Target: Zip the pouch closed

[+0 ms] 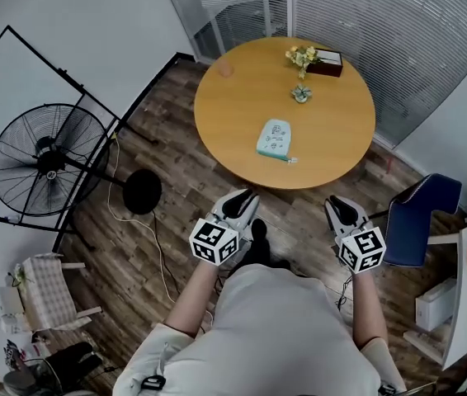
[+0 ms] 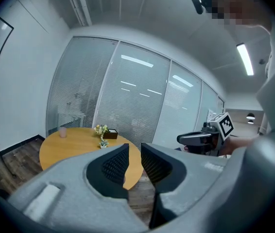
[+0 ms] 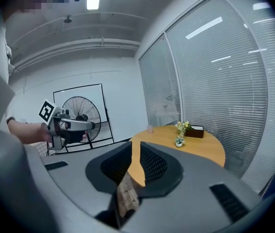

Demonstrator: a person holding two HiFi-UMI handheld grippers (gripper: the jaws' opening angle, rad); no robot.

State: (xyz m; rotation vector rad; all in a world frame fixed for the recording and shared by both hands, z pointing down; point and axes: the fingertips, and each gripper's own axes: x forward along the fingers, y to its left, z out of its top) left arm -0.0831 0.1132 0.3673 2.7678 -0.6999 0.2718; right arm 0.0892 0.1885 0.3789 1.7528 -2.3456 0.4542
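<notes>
A light teal pouch [image 1: 275,139] lies flat on the near half of the round wooden table [image 1: 233,106]; small print shows on its top. I hold both grippers close to my body, short of the table's near edge. The left gripper [image 1: 246,198] points at the table, jaws drawn together to a thin slit with nothing between them [image 2: 134,147]. The right gripper [image 1: 337,205] is the same, empty and closed to a slit [image 3: 136,145]. Neither gripper view shows the pouch; the jaws hide that part of the table [image 2: 69,144].
A vase of flowers [image 1: 302,56], a brown box [image 1: 327,62], a small pot plant [image 1: 301,94] and a pink cup [image 1: 225,68] stand at the table's far side. A standing fan [image 1: 48,159] is at the left, a blue chair [image 1: 419,217] at the right.
</notes>
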